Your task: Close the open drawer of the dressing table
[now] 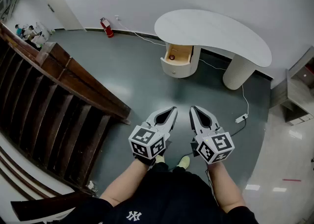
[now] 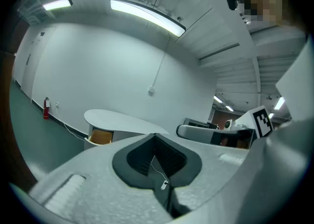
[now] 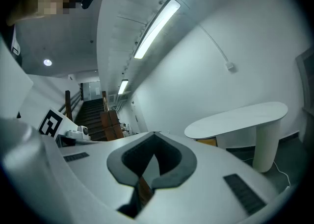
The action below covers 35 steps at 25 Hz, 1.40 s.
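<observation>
A white kidney-shaped dressing table (image 1: 216,29) stands against the far wall, a few steps ahead of me. Its drawer (image 1: 179,54) is pulled out, showing a pale wood inside with a small dark red object (image 1: 171,57) in it. I hold my left gripper (image 1: 171,110) and right gripper (image 1: 193,109) side by side low in front of me, well short of the table. On both, the jaws meet at the tips with nothing held. The table (image 2: 117,119) and drawer (image 2: 100,137) lie ahead-left in the left gripper view. In the right gripper view the table (image 3: 235,117) is at right.
A dark wooden stair banister (image 1: 59,95) runs along the left. A red fire extinguisher (image 1: 106,27) stands by the far wall. A white cable leads to a power strip (image 1: 241,118) on the grey floor at right. A low shelf unit (image 1: 299,95) sits at far right.
</observation>
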Each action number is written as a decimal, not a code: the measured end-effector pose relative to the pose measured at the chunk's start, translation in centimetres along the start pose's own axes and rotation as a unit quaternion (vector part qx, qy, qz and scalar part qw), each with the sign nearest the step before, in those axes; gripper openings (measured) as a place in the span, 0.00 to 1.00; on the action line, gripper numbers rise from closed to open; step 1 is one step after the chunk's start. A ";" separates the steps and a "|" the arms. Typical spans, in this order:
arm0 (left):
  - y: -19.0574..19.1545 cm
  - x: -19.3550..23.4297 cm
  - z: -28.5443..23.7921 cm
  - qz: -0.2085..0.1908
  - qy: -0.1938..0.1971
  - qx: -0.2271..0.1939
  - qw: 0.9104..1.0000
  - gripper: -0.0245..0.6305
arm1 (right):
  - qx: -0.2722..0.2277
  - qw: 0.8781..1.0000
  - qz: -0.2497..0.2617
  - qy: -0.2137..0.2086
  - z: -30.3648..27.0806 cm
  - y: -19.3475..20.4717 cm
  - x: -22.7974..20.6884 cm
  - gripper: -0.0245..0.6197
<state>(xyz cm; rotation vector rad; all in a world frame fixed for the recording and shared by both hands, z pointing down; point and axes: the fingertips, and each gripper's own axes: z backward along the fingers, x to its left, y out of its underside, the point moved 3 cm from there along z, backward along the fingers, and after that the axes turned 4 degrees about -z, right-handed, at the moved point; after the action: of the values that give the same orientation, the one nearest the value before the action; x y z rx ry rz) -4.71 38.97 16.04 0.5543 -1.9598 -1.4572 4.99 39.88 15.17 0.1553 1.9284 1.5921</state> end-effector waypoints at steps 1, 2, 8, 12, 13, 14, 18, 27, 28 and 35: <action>0.1 -0.1 -0.1 0.000 0.000 0.000 1.000 0.05 | 0.000 1.000 0.000 0.000 0.1 0.0 -0.1 0.06; 0.2 -0.2 -0.2 0.001 0.000 0.001 1.000 0.05 | 0.001 1.000 0.000 0.000 0.1 0.1 -0.2 0.06; 0.4 -0.8 -0.3 0.002 -0.002 0.001 1.000 0.05 | 0.001 1.000 0.000 -0.002 0.6 0.0 -0.4 0.06; 0.4 -1.1 -0.3 0.001 -0.003 0.001 1.000 0.05 | 0.000 1.000 0.001 -0.002 0.9 0.0 -0.4 0.06; 0.5 -1.2 -0.3 0.000 -0.004 0.001 1.000 0.05 | -0.001 1.000 0.001 -0.003 1.0 0.1 -0.4 0.06; 0.6 -1.2 -0.2 -0.001 -0.004 0.001 1.000 0.05 | -0.002 1.000 0.000 -0.003 1.0 0.1 -0.4 0.06; 0.8 -1.5 -0.4 -0.010 -0.012 0.005 1.000 0.05 | -0.003 1.000 -0.019 -0.016 1.2 0.3 -0.7 0.06; 2.0 -1.4 -1.0 -0.013 -0.049 0.010 0.999 0.05 | -0.003 1.000 -0.028 -0.009 2.1 1.0 -3.0 0.06; 2.0 -1.3 -1.0 -0.015 -0.053 0.012 0.998 0.05 | -0.003 1.000 -0.027 -0.008 2.1 1.0 -3.1 0.06; 2.9 0.5 -2.6 0.014 -0.066 0.022 0.997 0.05 | 0.006 0.999 -0.049 0.001 0.8 1.9 -5.2 0.06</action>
<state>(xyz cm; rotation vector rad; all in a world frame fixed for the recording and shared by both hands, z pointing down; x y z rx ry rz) -3.18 37.74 19.42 0.4569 -2.0978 -1.4701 9.02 38.70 18.85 0.0631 1.9184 1.5176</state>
